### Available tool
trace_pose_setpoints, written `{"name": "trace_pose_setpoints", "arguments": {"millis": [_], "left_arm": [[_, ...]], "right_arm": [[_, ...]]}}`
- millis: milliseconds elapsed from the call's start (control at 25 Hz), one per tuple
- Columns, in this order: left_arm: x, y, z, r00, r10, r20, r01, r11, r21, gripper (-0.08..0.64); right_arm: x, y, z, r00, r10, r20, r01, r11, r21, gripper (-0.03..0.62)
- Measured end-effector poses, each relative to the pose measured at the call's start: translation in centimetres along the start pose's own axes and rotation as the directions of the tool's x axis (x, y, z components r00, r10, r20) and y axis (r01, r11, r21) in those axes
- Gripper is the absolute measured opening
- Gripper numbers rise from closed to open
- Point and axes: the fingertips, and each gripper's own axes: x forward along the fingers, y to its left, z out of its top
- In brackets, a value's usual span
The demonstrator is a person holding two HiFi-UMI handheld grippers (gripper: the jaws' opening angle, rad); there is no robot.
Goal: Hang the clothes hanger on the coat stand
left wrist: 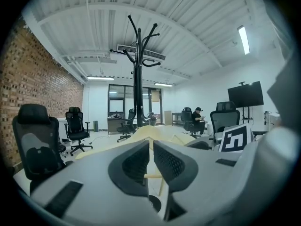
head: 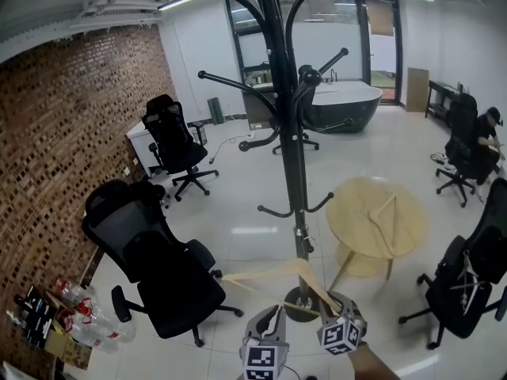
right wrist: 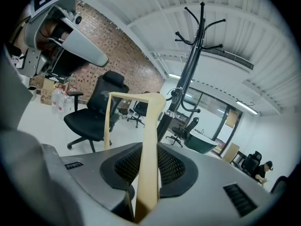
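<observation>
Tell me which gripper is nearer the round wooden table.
Right. The right gripper is just below-left of the round wooden table; the left gripper lies farther left, past the coat stand base.

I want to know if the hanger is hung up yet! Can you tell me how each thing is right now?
wooden clothes hanger: not hung, held in the air near the stand's base.
coat stand: upright, no hanger on it.
left gripper: shut on the hanger.
right gripper: shut on one hanger arm.
nearest office chair: empty.
</observation>
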Motion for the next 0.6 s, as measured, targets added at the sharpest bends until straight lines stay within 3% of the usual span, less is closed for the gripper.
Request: {"name": "trace_pose_setpoints", "arguments": {"millis": [600], "left_arm": [[4.3, 0.3, -2.2, 0.997, 0.012, -0.071, -0.015, 0.999, -0.040, 0.046]], "right_arm": [[6.5, -2.4, -5.2, 0.998, 0.016, -0.055, -0.018, 0.999, -0.029, 0.084]]}}
